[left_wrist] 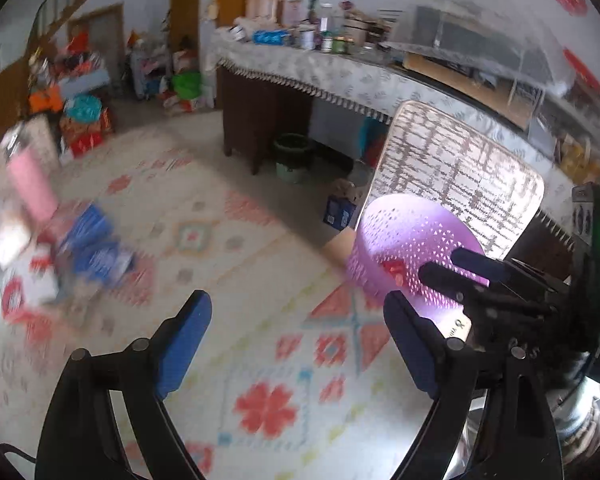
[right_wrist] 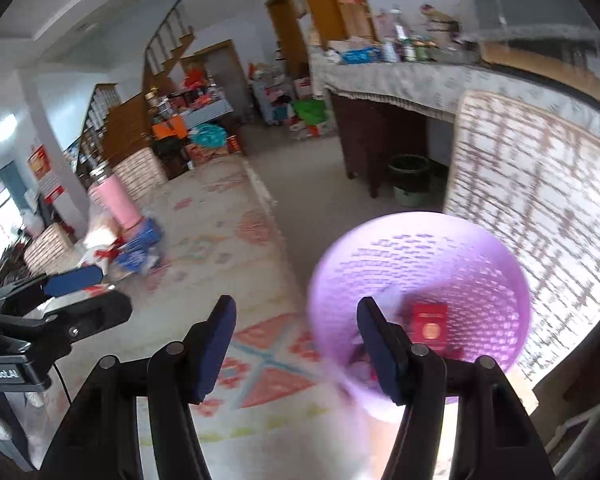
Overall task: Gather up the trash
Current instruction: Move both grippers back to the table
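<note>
A purple perforated basket (right_wrist: 420, 264) stands on the floor and holds a red packet (right_wrist: 430, 322); it also shows in the left wrist view (left_wrist: 404, 240). My right gripper (right_wrist: 296, 336) is open and empty, just left of the basket's near rim. My left gripper (left_wrist: 296, 332) is open and empty above the patterned rug (left_wrist: 236, 264). A pile of trash with blue and red-white wrappers (left_wrist: 88, 252) lies on the rug at the left, also in the right wrist view (right_wrist: 132, 248). The right gripper also appears in the left wrist view (left_wrist: 464, 268).
A patterned cushion (right_wrist: 540, 184) leans behind the basket. A cloth-covered table (left_wrist: 340, 72) with bottles stands at the back, a green bin (left_wrist: 294, 156) beneath it. A pink cylinder (right_wrist: 118, 200) stands by the trash pile. Boxes crowd the far wall.
</note>
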`<state>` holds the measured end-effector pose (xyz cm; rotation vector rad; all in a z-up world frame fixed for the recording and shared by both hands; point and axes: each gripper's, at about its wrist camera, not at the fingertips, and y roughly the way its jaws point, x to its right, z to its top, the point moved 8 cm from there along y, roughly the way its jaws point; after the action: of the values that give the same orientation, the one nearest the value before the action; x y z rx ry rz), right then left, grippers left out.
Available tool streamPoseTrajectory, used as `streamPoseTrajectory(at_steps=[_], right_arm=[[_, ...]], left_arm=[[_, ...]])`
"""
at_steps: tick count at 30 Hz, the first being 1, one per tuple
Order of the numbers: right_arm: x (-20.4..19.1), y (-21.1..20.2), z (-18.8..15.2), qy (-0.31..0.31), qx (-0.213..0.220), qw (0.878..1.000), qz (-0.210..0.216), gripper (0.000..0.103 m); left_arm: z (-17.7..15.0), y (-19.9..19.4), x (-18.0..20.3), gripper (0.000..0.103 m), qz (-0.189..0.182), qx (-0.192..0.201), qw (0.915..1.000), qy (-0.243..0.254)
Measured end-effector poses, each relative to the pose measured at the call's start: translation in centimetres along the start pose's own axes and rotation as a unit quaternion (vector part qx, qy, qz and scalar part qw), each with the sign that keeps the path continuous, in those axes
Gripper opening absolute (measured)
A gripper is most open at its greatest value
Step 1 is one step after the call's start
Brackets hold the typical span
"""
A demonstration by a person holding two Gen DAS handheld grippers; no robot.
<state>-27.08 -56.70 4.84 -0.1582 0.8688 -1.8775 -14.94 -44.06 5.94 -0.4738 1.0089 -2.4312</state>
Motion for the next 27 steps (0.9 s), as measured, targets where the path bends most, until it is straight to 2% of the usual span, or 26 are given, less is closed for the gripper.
streamPoseTrajectory(at_steps=[1,3,6,11,14,17,22,27], right_arm=[[-1.2,0.0,-0.1,-0.008,0.0,1.0,0.005,0.068],[-3.8,0.2,-0.5,-0.024,-0.003,1.0,0.015,0.068],[-7.9,0.7,-1.4,-0.049,-0.009,0.998,0.032,0.068],[-14.6,2.2,-2.6,-0.077,-0.014,0.995,0.061,0.068],[-17.8,3.3,-2.6,-0.077,0.007,0.994,0.071,0.068],[-19.6,5.4,-2.2,-0.072,0.04,0.995,0.056,0.068],[-21.0,8.8,-2.4,-0.035,0.029,0.996,0.075,0.068],[-20.9,10.3,-2.6,-0.036,0.035,0.996,0.068,0.068]], left_arm=[[-0.7,-0.9,-1.2,0.087,-0.002,-0.003,0.9999,-0.013],[-2.2,-3.0,-4.1,0.087,0.021,-0.003,0.9994,-0.029],[-3.5,-6.5,-8.7,0.087,0.061,0.026,0.9964,-0.053],[-5.5,-11.2,-16.8,0.087,0.074,0.047,0.9902,-0.109],[-6.9,-12.6,-21.1,0.087,0.082,0.043,0.9849,-0.147],[-7.7,-13.9,-25.4,0.087,0.105,0.048,0.9768,-0.18],[-7.2,-15.6,-30.6,0.087,0.132,0.064,0.9687,-0.2],[-5.1,-14.5,-33.5,0.087,0.12,0.067,0.9676,-0.212]])
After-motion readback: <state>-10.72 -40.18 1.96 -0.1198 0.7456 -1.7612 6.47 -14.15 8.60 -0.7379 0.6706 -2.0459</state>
